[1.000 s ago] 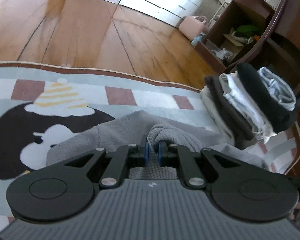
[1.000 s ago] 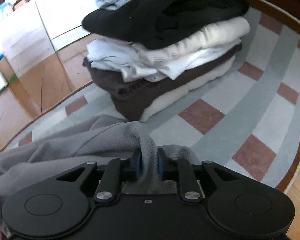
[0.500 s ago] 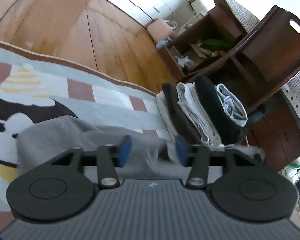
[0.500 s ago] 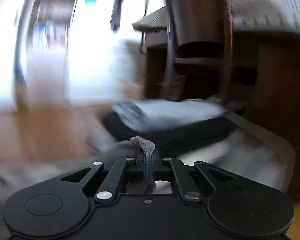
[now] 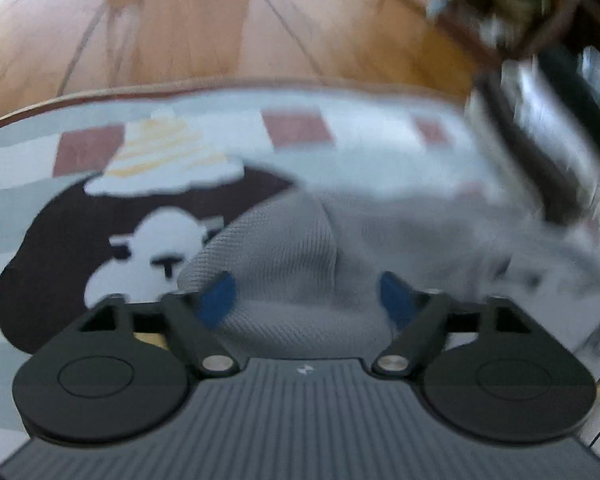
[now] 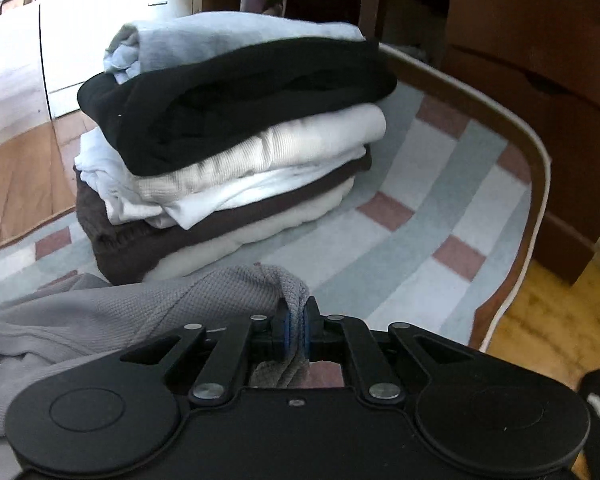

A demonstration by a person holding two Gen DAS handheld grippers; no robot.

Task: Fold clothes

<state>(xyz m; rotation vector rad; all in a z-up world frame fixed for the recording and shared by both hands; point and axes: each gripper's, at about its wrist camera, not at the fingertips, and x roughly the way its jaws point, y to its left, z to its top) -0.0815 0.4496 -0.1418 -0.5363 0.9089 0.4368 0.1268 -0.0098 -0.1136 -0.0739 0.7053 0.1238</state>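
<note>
Grey knit garment (image 6: pixel 100 316) lying crumpled on the rug (image 6: pixel 432 216), in front of the stack (image 6: pixel 228 136). Right gripper (image 6: pixel 295 330): blue pads pinched tight on a bunched fold of the garment. Left gripper (image 5: pixel 308 296): fingers spread wide, nothing between them, with the garment (image 5: pixel 284 256) lying on the rug (image 5: pixel 28 208) just beyond; the left view is blurred. Stack of folded clothes, top to bottom: pale blue, black, cream ribbed, white, dark brown, cream. The rug bears stripes, pink squares and a dark cartoon figure (image 5: pixel 80 248). Dark wooden furniture (image 6: pixel 540 80) stands behind the rug; its contents cannot be made out.
</note>
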